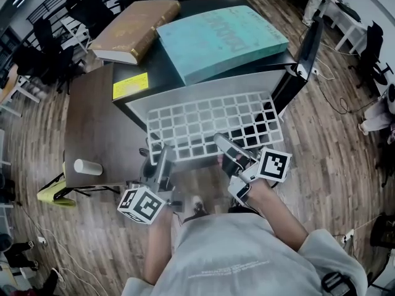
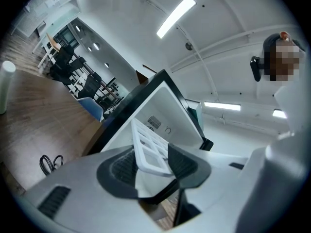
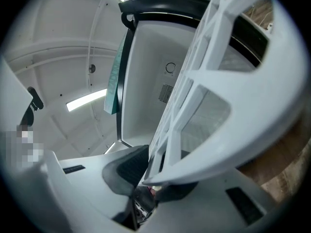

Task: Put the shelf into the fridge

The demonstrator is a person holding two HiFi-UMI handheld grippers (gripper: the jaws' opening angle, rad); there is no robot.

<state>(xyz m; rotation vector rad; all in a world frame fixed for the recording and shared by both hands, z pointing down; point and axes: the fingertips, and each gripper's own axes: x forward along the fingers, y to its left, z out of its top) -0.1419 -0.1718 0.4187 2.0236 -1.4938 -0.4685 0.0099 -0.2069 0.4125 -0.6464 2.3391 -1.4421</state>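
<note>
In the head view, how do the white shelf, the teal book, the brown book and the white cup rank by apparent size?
Teal book and white shelf: about alike, and the book lies higher, nearer the camera, so I do not rank them.
Then brown book.
Smallest: white cup.

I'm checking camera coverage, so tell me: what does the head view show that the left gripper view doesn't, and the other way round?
Only the head view: the teal book and brown book lying on top of the fridge, and the right gripper on the near edge of the shelf.
Only the left gripper view: the ceiling light, the vent on the fridge's inner wall, and the fingers of the left gripper clamping a shelf corner.
Both: the shelf, the fridge, the left gripper and the white cup.
</note>
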